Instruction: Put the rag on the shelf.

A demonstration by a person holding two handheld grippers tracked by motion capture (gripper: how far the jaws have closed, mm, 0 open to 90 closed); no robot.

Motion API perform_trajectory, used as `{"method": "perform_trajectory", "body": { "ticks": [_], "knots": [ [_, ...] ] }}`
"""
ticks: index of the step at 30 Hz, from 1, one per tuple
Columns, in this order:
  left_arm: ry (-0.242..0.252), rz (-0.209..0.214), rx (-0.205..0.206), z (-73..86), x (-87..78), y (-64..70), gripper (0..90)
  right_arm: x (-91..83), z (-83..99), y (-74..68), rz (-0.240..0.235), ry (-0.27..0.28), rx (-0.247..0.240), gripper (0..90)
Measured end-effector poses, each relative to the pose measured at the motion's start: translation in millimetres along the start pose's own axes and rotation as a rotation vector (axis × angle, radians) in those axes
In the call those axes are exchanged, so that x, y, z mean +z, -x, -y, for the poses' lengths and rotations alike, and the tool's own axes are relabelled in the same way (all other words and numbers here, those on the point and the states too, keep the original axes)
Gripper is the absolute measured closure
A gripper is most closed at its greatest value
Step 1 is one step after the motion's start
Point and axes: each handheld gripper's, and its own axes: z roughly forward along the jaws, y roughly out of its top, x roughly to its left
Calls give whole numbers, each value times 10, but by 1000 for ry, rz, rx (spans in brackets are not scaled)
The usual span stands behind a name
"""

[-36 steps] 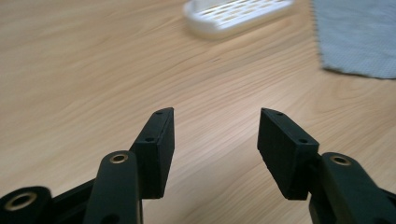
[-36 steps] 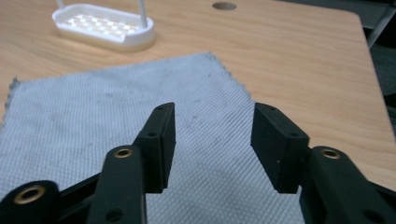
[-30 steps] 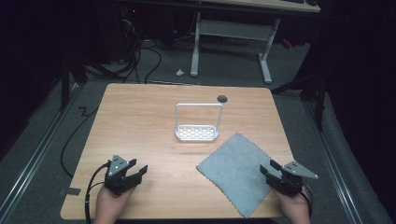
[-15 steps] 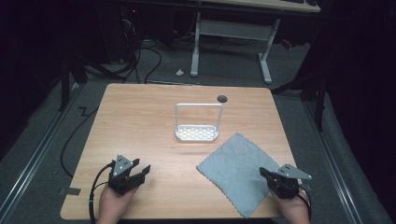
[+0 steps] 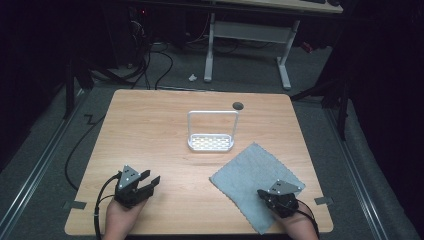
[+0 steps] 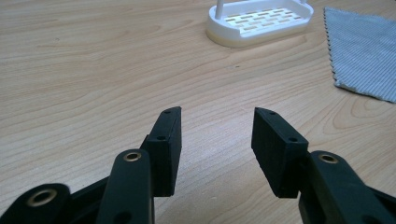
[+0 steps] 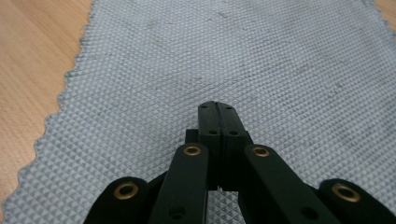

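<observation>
The cloth [image 5: 256, 185] was seen lying flat on the near right part of the table [image 5: 150, 135], turned cornerwise, its far corner just beside the white rack [image 5: 211, 142] and its near corner close to the table's front edge. The right gripper [image 5: 270, 196] was held over the cloth's near right part, close above the weave. In the right gripper view the jaws were pressed together, tip to tip, with nothing caught between them; the cloth [image 7: 224, 60] was spread out ahead of and under the tips, and whether the tips touched it could not be told.

The cloth was judged light, thin and limp, with a waffled weave and a pinked edge. It would be expected to sag and fold when lifted rather than keep its shape, and to drag over the wood a little instead of sliding freely. A corner or a stretch of edge was judged the best place to take hold, since a pinch in the middle would only gather a ridge. For that, the right jaws would first have to be parted.

The left gripper [image 5: 142, 182] was held low over bare wood at the near left, well apart from the cloth. In the left gripper view its jaws were spread wide and empty, aimed towards the rack [image 6: 259, 21], with a corner of the cloth [image 6: 364, 56] off to one side.
</observation>
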Motion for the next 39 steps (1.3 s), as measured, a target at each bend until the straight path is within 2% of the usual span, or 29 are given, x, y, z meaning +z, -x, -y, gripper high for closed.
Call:
{"method": "perform_trajectory", "body": {
  "ticks": [5,10,11,12,14,17,18,19,21,24,27,29,33,39],
  "knots": [
    [-3,7,9,-11,28,48,552,25,-21,-47,-42,13,0,900],
    [12,16,16,-44,22,119,580,55,-74,-164,-77,13,-47,900],
    [12,30,8,-51,32,149,589,82,-113,-244,-101,17,-79,900],
    [10,38,8,-55,43,173,595,92,-124,-271,-113,21,-88,900],
    [-11,66,38,-69,103,305,614,111,-153,-336,-137,23,-105,900],
    [-40,116,56,-81,174,469,659,120,-178,-390,-156,29,-128,900],
    [-40,116,56,-81,174,469,675,105,-179,-383,-148,33,-132,900],
    [-71,156,88,-89,229,617,699,81,-179,-352,-131,48,-130,900],
    [-98,194,126,-95,281,776,731,10,-165,-234,-100,78,-85,900],
    [-120,238,182,-112,332,986,764,-66,-87,-34,-3,80,-46,900],
    [-135,260,212,-106,379,1100,768,-111,17,146,70,66,10,900],
    [-146,260,224,-89,402,1126,760,-126,68,240,96,63,48,900],
    [-151,255,218,-76,418,1121,729,-74,115,283,89,24,51,900],
    [-148,256,211,-72,427,1117,693,-20,56,108,30,10,-2,900]
  ]
}}
